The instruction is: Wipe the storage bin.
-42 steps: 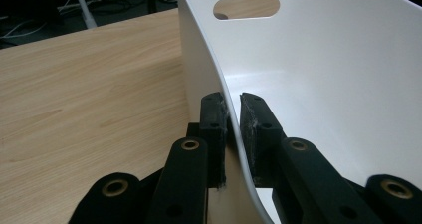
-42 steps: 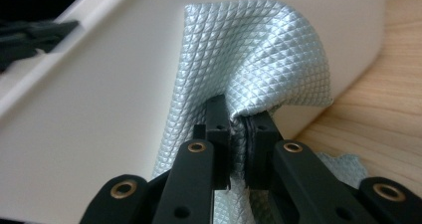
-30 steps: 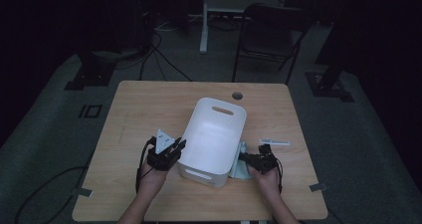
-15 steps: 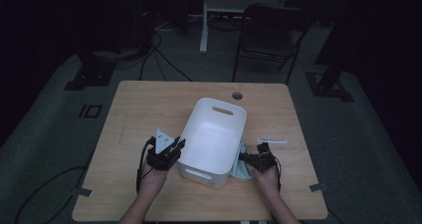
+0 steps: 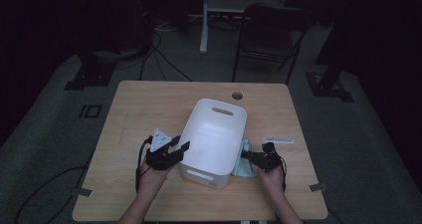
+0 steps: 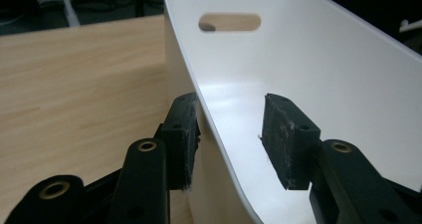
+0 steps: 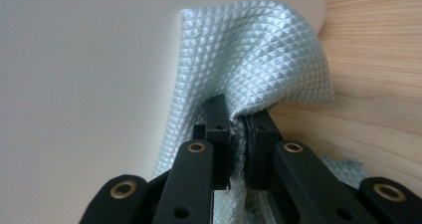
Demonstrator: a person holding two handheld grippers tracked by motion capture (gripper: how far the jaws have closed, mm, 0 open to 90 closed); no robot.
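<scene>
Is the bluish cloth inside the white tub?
No: the cloth hangs outside the white tub, against its outer wall, pinched in the right gripper.

The white bin [image 5: 214, 134] is showing smooth, faintly glossy plastic. Against its outer wall, the pale cloth [image 7: 249, 69] is looking quilted — a diamond weave — while the table [image 5: 149, 104] beneath is showing matt wood grain.

White bin [image 5: 214, 134] on the table [image 5: 144, 104] — left claw [image 5: 178, 149] at its wall, cloth [image 5: 244, 162] beside.
</scene>
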